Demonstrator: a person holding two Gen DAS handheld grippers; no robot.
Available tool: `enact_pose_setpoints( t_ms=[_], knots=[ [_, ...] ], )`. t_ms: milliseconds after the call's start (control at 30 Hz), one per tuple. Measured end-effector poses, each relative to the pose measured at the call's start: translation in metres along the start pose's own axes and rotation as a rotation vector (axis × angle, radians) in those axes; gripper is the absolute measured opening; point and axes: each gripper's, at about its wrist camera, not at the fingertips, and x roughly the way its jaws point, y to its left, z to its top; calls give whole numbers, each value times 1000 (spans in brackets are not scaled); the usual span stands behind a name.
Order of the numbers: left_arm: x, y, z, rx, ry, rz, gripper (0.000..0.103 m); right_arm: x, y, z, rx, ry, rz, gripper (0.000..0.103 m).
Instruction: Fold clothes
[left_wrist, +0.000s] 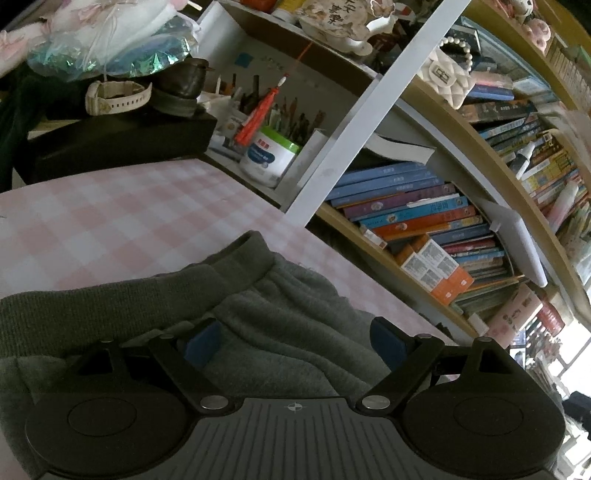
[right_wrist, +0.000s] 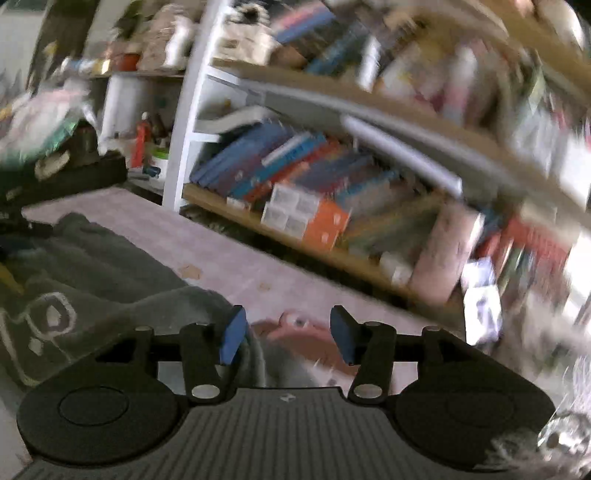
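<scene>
**Grey garment spread on the checked table, both tongs hanging over it**

Nearest in the left wrist view, the left tongs (left_wrist: 293, 341) are standing wide, blue pads far apart, with nothing pinched between them. They are hovering just above the grey fleece garment (left_wrist: 266, 317), which is lying rumpled right under them. Its ribbed waistband (left_wrist: 122, 295) is running across to the left, with one end poking up toward the middle of the pink-checked table (left_wrist: 110, 218).

Over on the right wrist view, everything is smearing with motion blur. The right tongs (right_wrist: 287, 334) are sitting at a middling gap, and no cloth is caught between the blue pads; a fold of the grey garment is lying just under the left-hand pad (right_wrist: 232, 334). Below the gap something pinkish (right_wrist: 295, 332) is showing, too blurred to name. To the left, the garment is spreading across the table, a pale outlined print (right_wrist: 48, 317) showing on it.

Further back, a white tub (left_wrist: 267, 158) crammed with pens is standing at the table's far edge, with a red tassel (left_wrist: 255, 118) dangling in front of it. A white post (left_wrist: 369, 110) is rising beside it. Behind that, the bookshelf (left_wrist: 436, 229) is holding leaning stacks of colourful books, and a quilted white bag (left_wrist: 447, 79) with pearl beads is sitting on the shelf above. At far left, a white watch (left_wrist: 116, 96) is resting on a black box (left_wrist: 122, 142).
</scene>
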Motion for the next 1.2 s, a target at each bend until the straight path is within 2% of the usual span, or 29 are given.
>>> enact_pose_setpoints(
  t_ms=[67,167,300,400,433,500,533,633,733,833,967,1000,1033,1067,1100,1133,1200],
  knots=[
    [0,0,0,0,1,0,90,-9,-4,-10,16,17,51,57],
    [-1,1,0,-7,1,-3,90,-25,-6,-26,12,45,63,65],
    [-1,1,0,-9,1,-2,90,-33,-13,-50,139,109,110,67],
    [0,0,0,-1,2,2,90,-27,-7,-60,219,121,136,64],
    [0,-1,-1,3,1,3,90,-24,-4,-61,248,117,144,59],
    [1,-1,-1,9,0,6,90,-12,2,-60,293,118,150,36],
    [0,0,-1,9,0,5,90,-8,4,-59,298,131,140,18],
    [0,2,0,-1,-4,-1,90,-11,5,-54,252,148,168,9],
    [0,2,0,-4,-4,-1,90,-40,-9,-44,231,116,232,8],
    [0,2,0,-5,-3,0,90,-86,-36,-25,253,41,258,7],
    [0,2,0,-11,-2,-1,90,-136,-48,-8,164,14,272,8],
    [0,2,0,-11,-2,-1,90,-138,-46,-8,119,38,238,8],
    [0,2,0,-11,-2,-1,90,-137,-43,-10,65,73,182,16],
    [0,2,0,-10,-2,-1,90,-134,-40,-12,14,107,119,31],
    [0,2,0,-10,-2,0,90,-128,-38,-17,-29,137,45,38],
    [0,2,0,-11,-2,0,90,-122,-37,-21,-57,165,-16,42],
    [0,2,0,-10,-2,0,90,-113,-44,-28,-25,184,-39,42]
  ],
)
